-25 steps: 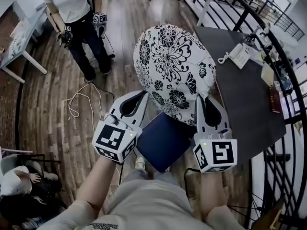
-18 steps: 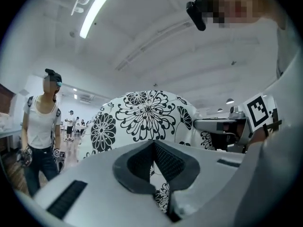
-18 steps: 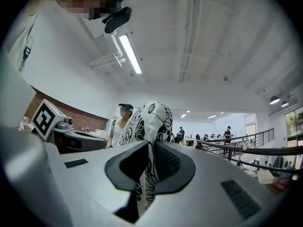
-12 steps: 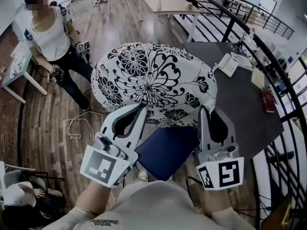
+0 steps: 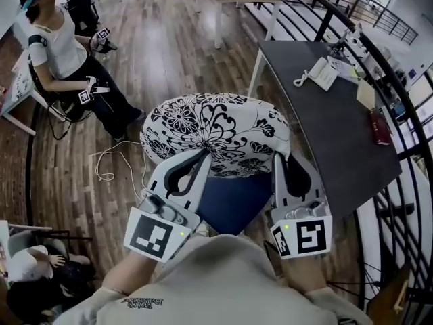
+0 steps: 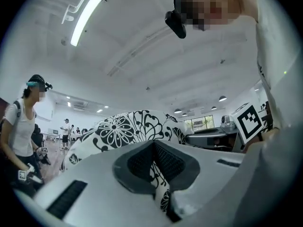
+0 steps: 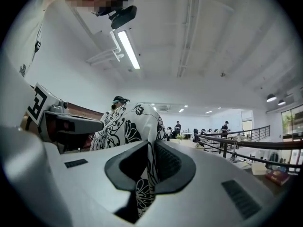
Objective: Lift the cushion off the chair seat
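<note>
A white cushion (image 5: pixel 216 133) with black flower print hangs in the air above the dark blue chair seat (image 5: pixel 233 202). My left gripper (image 5: pixel 201 156) is shut on the cushion's near left edge. My right gripper (image 5: pixel 279 158) is shut on its near right edge. In the left gripper view the printed fabric (image 6: pixel 158 186) is pinched between the jaws, and the cushion (image 6: pixel 123 131) bulges beyond them. The right gripper view shows the same: cloth (image 7: pixel 147 183) clamped between the jaws, the cushion (image 7: pixel 130 126) standing up ahead. Both grippers point level.
A dark table (image 5: pixel 331 124) with a white telephone (image 5: pixel 321 73) stands on the right, a black railing (image 5: pixel 399 80) beyond it. A person (image 5: pixel 64 53) holding grippers sits at the left. A white cable (image 5: pixel 111 161) lies on the wood floor. Another person (image 5: pixel 34 269) crouches at lower left.
The cushion, held by both grippers, has swung from upright to nearly flat. It sits closer to me and lower in the head view. The blue seat shows less beneath it.
</note>
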`<state>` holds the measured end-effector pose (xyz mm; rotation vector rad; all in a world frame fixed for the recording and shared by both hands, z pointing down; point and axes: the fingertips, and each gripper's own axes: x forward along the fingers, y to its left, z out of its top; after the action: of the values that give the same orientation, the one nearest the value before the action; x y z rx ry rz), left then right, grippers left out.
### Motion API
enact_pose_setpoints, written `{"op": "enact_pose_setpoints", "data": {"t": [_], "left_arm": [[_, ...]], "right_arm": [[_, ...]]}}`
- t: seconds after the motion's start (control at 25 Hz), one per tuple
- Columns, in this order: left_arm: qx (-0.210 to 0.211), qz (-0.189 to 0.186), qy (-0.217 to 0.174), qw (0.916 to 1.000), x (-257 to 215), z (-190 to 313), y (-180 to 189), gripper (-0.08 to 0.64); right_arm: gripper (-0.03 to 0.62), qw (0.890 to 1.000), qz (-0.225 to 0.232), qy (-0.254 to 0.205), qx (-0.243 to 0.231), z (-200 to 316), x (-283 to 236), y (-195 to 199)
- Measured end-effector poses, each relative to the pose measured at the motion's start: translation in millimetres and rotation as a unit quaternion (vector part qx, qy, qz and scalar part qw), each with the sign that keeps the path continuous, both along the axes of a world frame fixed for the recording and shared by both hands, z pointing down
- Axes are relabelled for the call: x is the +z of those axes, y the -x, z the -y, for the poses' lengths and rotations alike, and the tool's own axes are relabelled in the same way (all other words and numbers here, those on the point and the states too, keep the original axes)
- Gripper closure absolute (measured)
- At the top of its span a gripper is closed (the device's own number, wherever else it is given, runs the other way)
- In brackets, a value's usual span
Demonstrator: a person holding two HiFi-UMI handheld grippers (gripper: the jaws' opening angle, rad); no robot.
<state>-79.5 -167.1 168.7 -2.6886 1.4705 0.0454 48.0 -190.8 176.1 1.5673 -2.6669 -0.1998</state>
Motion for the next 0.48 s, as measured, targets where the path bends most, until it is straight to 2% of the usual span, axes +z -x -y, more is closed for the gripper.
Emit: {"op": "enact_pose_setpoints", "data": {"t": [0.2,0.48], "left_arm": [[-0.006,0.001,0.008,1.0000,2.0,11.4,-6.6,0.555],[-0.007,0.001,0.022,0.9997,10.9,4.9,-4.2,0.555]], "right_arm": [[0.566,1.000,-0.013,0.011,0.001,11.1,7.7,-3.9],[0.566,1.000,-0.002,0.023,-0.001,7.2,12.8,-2.9]]}}
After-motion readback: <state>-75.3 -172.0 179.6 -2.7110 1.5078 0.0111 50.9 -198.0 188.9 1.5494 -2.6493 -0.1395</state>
